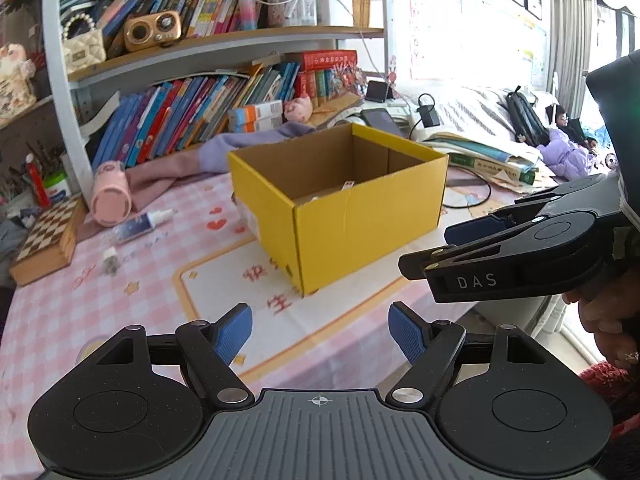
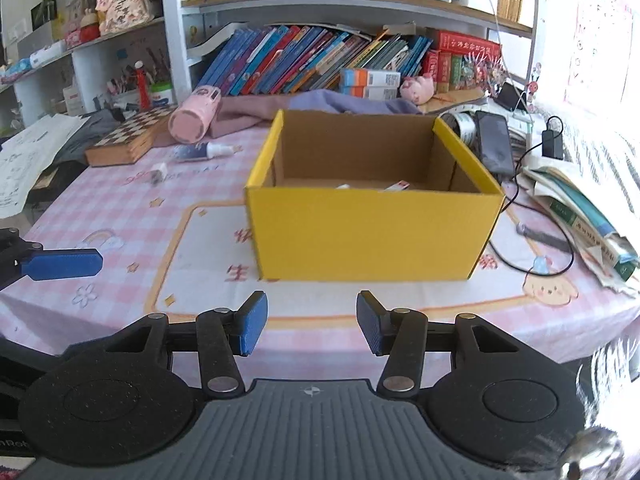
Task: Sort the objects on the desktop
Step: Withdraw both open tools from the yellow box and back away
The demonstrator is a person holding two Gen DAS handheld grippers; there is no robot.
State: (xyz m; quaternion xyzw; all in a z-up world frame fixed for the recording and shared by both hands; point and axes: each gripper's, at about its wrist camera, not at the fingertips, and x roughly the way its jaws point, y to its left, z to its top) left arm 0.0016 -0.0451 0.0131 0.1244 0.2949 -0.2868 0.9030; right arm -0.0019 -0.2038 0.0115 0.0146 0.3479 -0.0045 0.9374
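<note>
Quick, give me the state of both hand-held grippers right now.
Left hand-held gripper: open, nothing between its pads.
Right hand-held gripper: open, narrower than the left, nothing held.

A: What colour is the box [image 2: 372,232]?

B: Bright yellow outside, plain brown cardboard inside. It's my landmark.

A: And the cloth [image 2: 120,216] under it?

B: Pink and white checks, with a cream panel edged in orange just in front of the box, red characters printed on it, and small hearts, stars and a rainbow scattered about.

A: To the box's left?

B: A pale pink bottle [image 2: 195,114] lying down, and a chessboard [image 2: 132,134] in dark brown and cream squares with a wooden edge.

A: Behind the box?

B: A lilac cloth [image 2: 340,104], a pink pig toy [image 2: 418,88], and books [image 2: 304,60] mostly blue and red.

A: The gripper pads [image 2: 252,328]?

B: Blue, on black fingers.
</note>
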